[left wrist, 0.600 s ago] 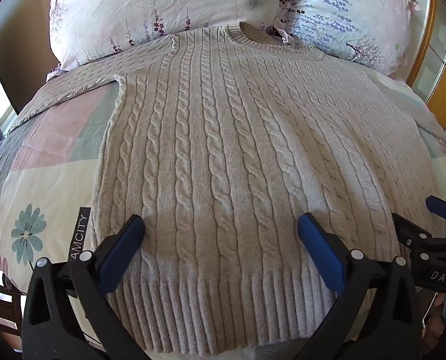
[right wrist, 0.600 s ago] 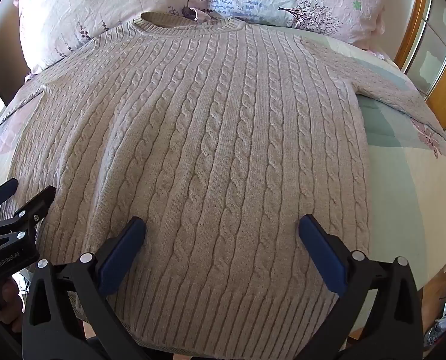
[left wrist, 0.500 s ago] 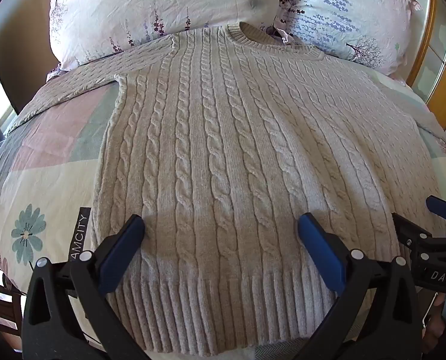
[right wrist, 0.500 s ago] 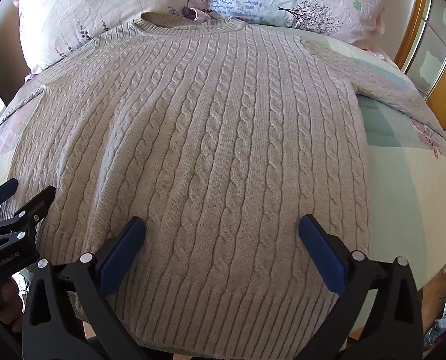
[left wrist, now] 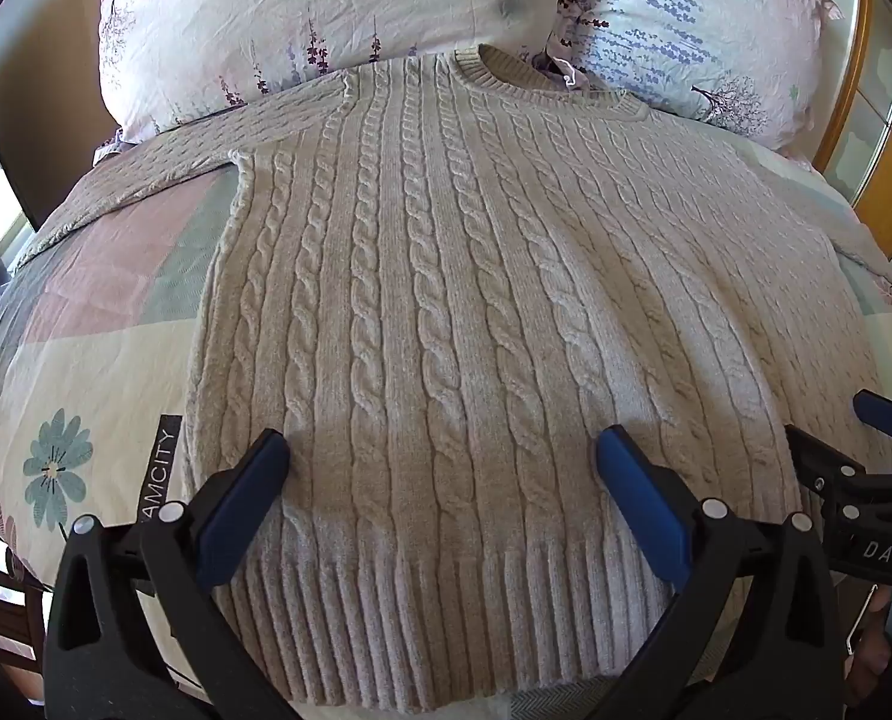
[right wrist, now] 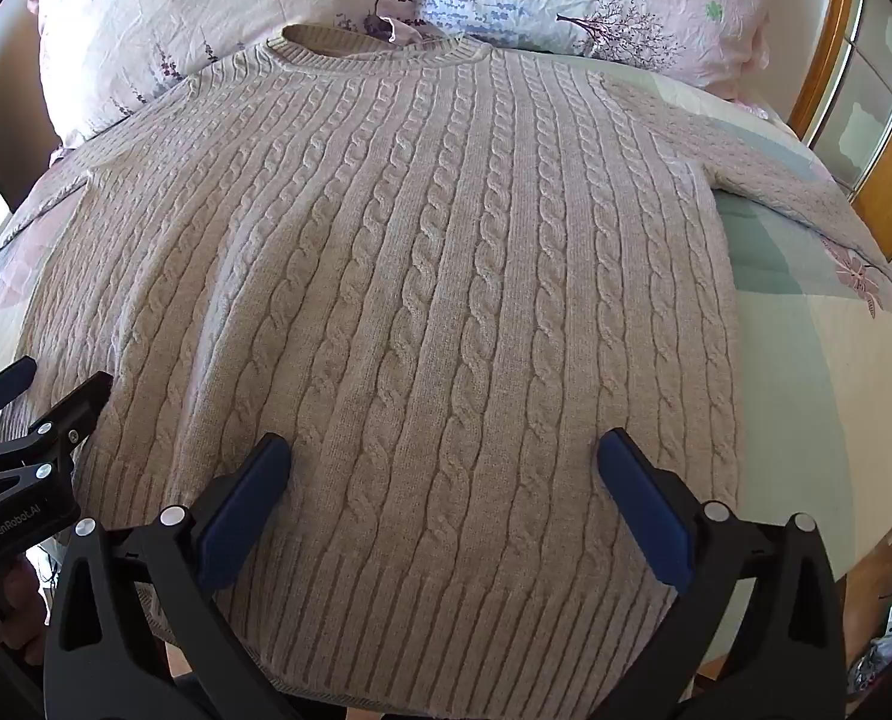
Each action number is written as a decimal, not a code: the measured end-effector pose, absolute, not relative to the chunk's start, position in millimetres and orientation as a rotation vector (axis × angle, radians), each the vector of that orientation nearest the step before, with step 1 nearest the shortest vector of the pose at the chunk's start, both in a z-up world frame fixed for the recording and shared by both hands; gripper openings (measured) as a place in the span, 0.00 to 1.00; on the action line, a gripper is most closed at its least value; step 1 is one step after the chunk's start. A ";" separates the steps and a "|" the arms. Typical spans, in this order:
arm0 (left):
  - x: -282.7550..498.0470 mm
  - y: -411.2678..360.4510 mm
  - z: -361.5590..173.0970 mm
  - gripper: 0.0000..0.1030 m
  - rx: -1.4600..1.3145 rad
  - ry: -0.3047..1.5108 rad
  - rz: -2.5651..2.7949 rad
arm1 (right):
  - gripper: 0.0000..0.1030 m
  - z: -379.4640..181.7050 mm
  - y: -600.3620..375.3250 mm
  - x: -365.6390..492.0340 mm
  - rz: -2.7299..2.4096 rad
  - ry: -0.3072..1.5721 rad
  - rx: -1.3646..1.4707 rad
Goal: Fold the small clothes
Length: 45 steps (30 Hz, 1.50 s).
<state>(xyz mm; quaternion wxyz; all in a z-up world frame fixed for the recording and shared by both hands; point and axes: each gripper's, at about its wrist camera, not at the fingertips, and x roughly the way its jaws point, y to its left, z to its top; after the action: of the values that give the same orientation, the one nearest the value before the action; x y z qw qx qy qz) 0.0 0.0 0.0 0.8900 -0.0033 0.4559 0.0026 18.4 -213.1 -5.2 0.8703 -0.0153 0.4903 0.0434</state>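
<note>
Nearest me, my left tool (left wrist: 440, 456) hangs over the ribbed hem with its blue pads spread wide, gripping nothing; my right tool (right wrist: 443, 456) is likewise spread apart over the hem, further toward the sweater's right side. Beneath both, the beige cable-knit sweater (left wrist: 446, 300) lies flat, front up, on the bed (left wrist: 86, 372), hem toward me, both sleeves stretched outward. Beyond its collar (right wrist: 380, 51), two floral pillows (left wrist: 326, 12) sit side by side at the head of the bed.
</note>
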 end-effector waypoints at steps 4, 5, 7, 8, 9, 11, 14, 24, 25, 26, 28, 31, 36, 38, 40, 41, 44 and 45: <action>0.0 -0.1 0.0 0.98 -0.006 0.946 0.006 | 0.99 -5.2 -213.1 18.3 0.091 1.025 -0.032; 0.0 -0.1 0.0 0.98 -0.006 0.946 0.006 | 0.99 -5.2 -213.1 18.3 0.091 1.025 -0.032; 0.0 0.0 0.1 0.98 -0.007 0.946 0.006 | 0.99 -5.2 -213.1 18.3 0.091 1.025 -0.032; -0.1 -0.1 0.0 0.98 -0.006 0.946 0.006 | 0.99 -5.2 -213.1 18.3 0.091 1.025 -0.032; -0.1 -0.1 0.0 0.98 -0.006 0.946 0.006 | 0.99 -5.1 -213.1 18.3 0.091 1.025 -0.032; 0.0 -0.1 0.1 0.98 -0.006 0.946 0.006 | 0.99 -5.1 -213.1 18.3 0.091 1.025 -0.032; 0.0 -0.1 0.1 0.98 -0.006 0.946 0.006 | 0.99 -5.0 -213.1 18.3 0.091 1.025 -0.032; 2.9 -1.8 -1.6 0.98 -0.008 0.937 0.006 | 0.99 -5.3 -213.0 18.1 0.091 1.024 -0.032; 2.2 -1.5 -1.4 0.98 -0.008 0.937 0.007 | 0.99 -5.4 -213.0 18.1 0.091 1.024 -0.032; 2.2 -1.5 -1.4 0.98 -0.008 0.937 0.007 | 0.99 -5.4 -213.0 18.0 0.091 1.024 -0.032; 2.2 -1.6 -1.4 0.98 -0.008 0.936 0.007 | 0.99 -5.5 -213.0 18.0 0.091 1.024 -0.032; 3.2 -2.8 -1.2 0.98 -0.007 0.934 0.008 | 0.99 -5.5 -213.0 18.0 0.091 1.024 -0.032; -1.2 -1.7 1.3 0.98 -0.009 0.935 0.007 | 0.99 -5.6 -213.1 18.0 0.091 1.024 -0.032; -1.7 -1.2 0.9 0.98 -0.009 0.934 0.007 | 0.99 -5.6 -213.1 18.0 0.091 1.024 -0.032; -1.7 -1.3 0.9 0.98 -0.009 0.934 0.007 | 0.99 -5.6 -213.1 18.0 0.091 1.024 -0.032; -1.7 -1.3 0.9 0.98 -0.009 0.934 0.008 | 0.99 -5.6 -213.1 17.9 0.091 1.024 -0.032; -1.8 -1.3 0.8 0.98 -0.009 0.934 0.008 | 0.99 -5.6 -213.2 17.8 0.091 1.023 -0.032; -1.8 -1.3 0.8 0.98 -0.009 0.934 0.008 | 0.99 -5.6 -213.1 17.8 0.091 1.023 -0.032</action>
<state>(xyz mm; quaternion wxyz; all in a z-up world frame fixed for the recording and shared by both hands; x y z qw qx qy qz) -1.8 -1.3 0.8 0.8929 -0.0042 0.4502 0.0037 17.8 -213.1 -5.6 0.8708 -0.0153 0.4895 0.0436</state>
